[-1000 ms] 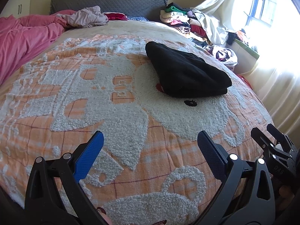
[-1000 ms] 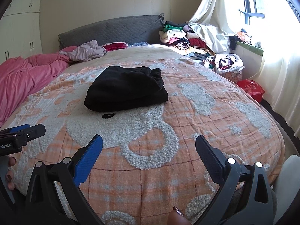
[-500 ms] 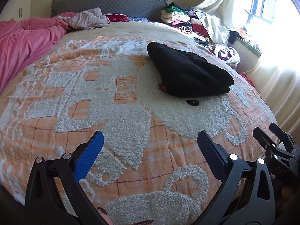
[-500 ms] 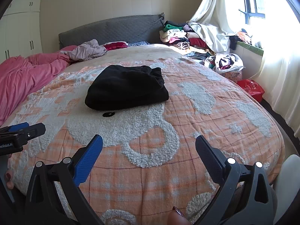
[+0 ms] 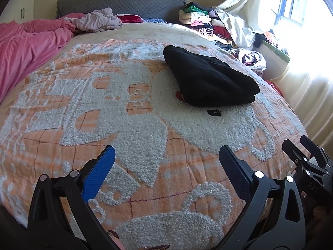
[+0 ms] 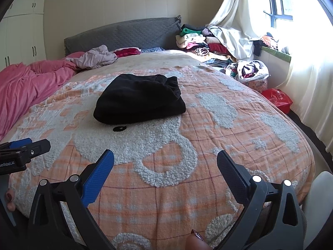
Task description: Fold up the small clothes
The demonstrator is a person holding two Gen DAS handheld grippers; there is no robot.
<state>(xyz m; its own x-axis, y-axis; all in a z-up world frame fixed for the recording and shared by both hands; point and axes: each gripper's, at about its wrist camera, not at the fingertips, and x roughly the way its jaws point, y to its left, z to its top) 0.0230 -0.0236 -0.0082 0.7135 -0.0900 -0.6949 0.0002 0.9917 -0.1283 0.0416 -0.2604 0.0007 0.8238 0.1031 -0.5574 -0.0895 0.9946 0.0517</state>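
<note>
Both grippers empty above the near edge of the bed.
Left gripper [image 5: 166, 164] and right gripper [image 6: 165, 166] stand wide apart; the folded black fleece garment [image 6: 139, 102] lies mid-bed on the orange checked blanket [image 6: 208, 145].

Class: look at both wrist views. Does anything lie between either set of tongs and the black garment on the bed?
Nothing visible does. Only bare orange bedspread lies between the open right tongs, the open left tongs and the black garment.

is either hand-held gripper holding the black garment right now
No, the black garment lies folded on the orange blanket, while both the right hand-held gripper and the left hand-held gripper are open and empty.
</note>
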